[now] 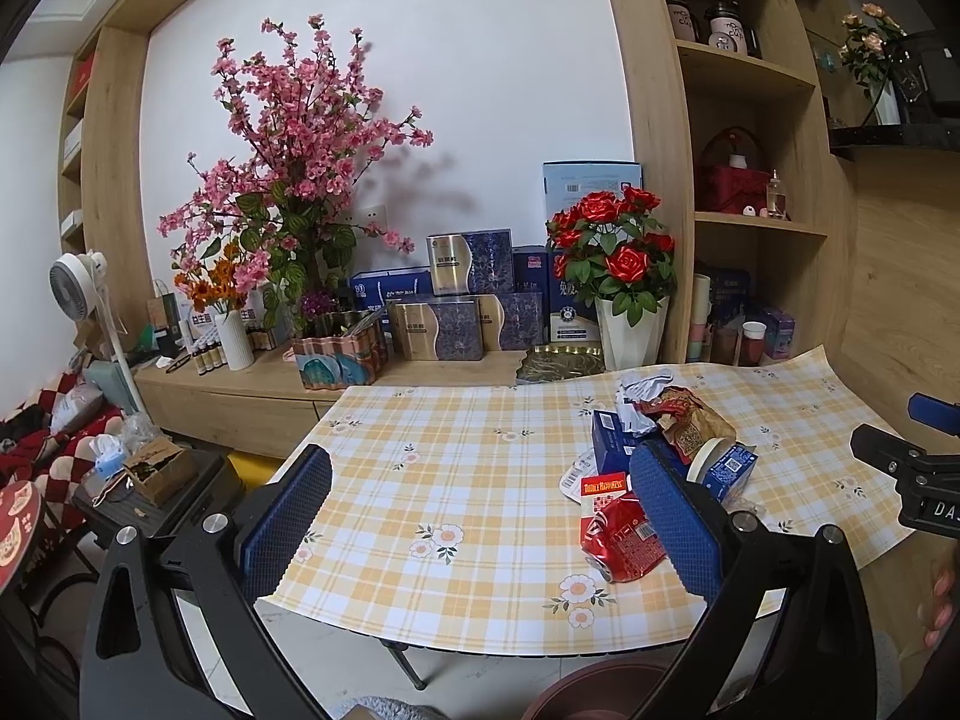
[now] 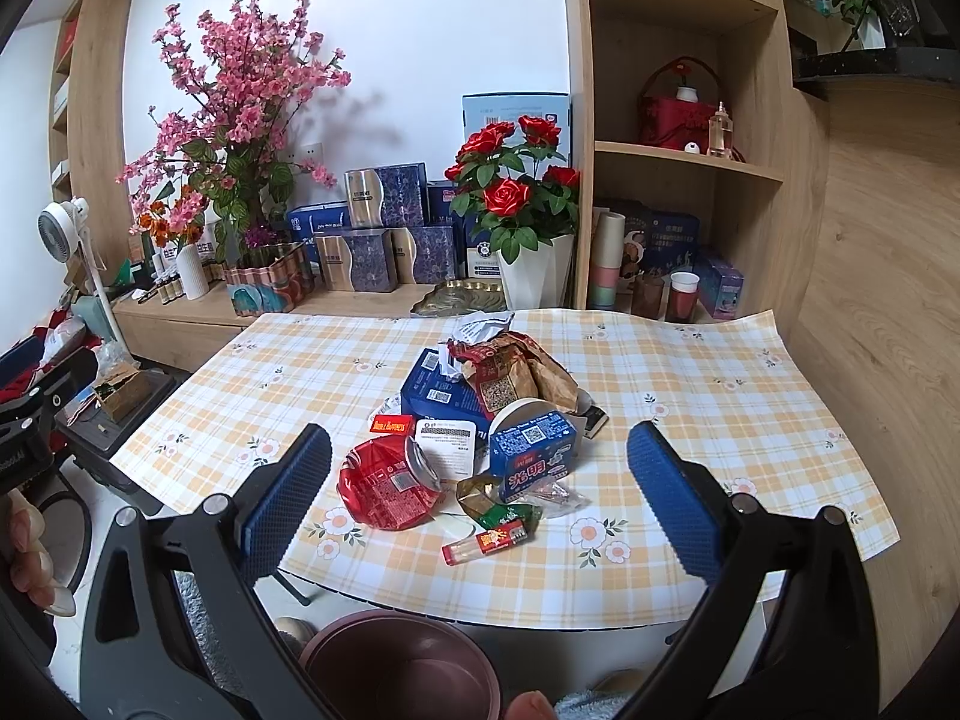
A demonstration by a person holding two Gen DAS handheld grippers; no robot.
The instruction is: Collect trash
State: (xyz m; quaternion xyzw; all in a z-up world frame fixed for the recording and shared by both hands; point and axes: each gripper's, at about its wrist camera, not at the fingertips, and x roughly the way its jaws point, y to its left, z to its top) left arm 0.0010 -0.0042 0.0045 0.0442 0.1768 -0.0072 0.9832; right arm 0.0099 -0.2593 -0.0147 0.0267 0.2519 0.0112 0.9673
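The trash lies in one loose heap on the checked tablecloth (image 2: 690, 372), near the front edge of the table. The crushed red can (image 2: 390, 489) and the small red lighter (image 2: 487, 542) are the closest pieces to that edge, so a careless push by a finger can probably send them to the floor beside the brown bin (image 2: 402, 660), not into it. The blue box (image 2: 531, 450) leans against the paper cup and the brown wrapper (image 2: 522, 372), and pulling one piece out may bring the others down. The thin foil wrapper (image 2: 480, 495) is flat and may slip from the pads.

The right gripper (image 2: 480, 498) hangs above the front of the heap, jaws wide apart and holding nothing, with the can and the lighter between its fingers in the right wrist view. The left gripper (image 1: 480, 516) is also wide open and empty, and it points at the bare cloth left of the heap.
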